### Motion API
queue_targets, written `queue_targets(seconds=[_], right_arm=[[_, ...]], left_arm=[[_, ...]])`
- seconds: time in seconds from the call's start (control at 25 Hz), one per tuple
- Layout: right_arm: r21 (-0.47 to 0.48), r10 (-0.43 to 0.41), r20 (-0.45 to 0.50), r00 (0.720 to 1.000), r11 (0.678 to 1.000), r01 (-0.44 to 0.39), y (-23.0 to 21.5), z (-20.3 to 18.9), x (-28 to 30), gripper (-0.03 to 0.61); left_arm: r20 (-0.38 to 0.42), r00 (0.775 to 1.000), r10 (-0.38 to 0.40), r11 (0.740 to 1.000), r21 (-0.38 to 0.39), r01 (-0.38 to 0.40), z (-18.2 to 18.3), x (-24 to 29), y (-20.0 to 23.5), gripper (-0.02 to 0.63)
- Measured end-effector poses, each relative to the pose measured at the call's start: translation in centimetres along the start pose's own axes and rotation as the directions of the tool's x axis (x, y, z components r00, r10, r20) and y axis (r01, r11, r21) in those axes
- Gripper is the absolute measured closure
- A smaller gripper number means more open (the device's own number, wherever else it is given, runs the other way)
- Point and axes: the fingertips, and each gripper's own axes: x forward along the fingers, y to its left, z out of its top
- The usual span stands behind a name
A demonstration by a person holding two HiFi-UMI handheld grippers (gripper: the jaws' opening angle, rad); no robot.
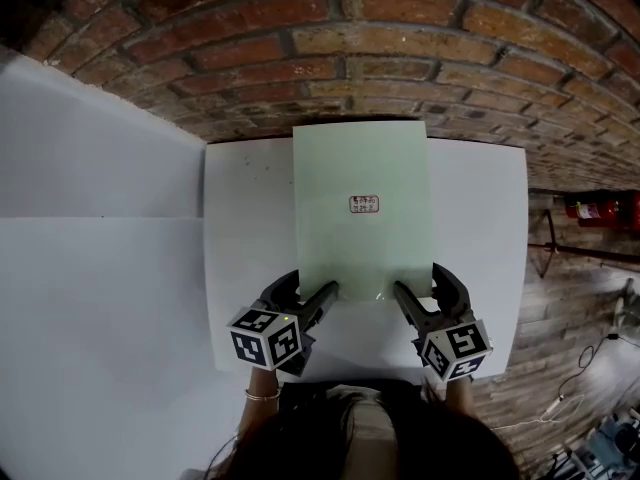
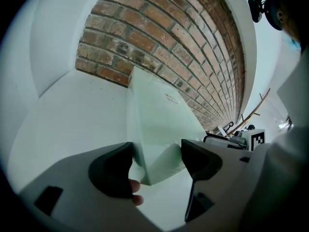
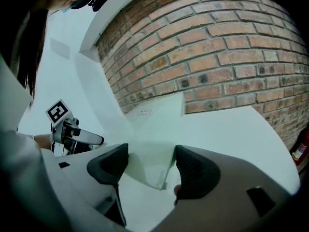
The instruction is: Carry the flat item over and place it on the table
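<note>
Nearest, low in the frame: left gripper (image 1: 312, 286) and right gripper (image 1: 420, 280), jaws of each spread wide, clamped on nothing, each straddling a near corner of the pale green sheet (image 1: 360, 168). Lies mid-frame on the white table (image 1: 240, 268), far edge up against the brick wall (image 1: 400, 48), small label (image 1: 364, 204) at centre. Looks thin, light and glossy, so probably slippery. Seems to bow at the near corner, so likely to flex. Best pinched at both near corners and kept level.

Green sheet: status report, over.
Left tool open, right tool open, each astride a near corner. Green sheet lying on white table. Nothing seen in the way.
</note>
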Motion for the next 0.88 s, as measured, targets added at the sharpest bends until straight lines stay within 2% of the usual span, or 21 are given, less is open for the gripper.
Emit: queue_targets(seconds=[0.88], right_arm=[[0.027,-0.001,-0.049,0.999,1.0,0.002,-0.8,-1.6,1.4,0.245]], left_arm=[[-0.054,0.999,0.009,1.0,-0.015,-0.01,-1.0,1.5,1.3,0.282]])
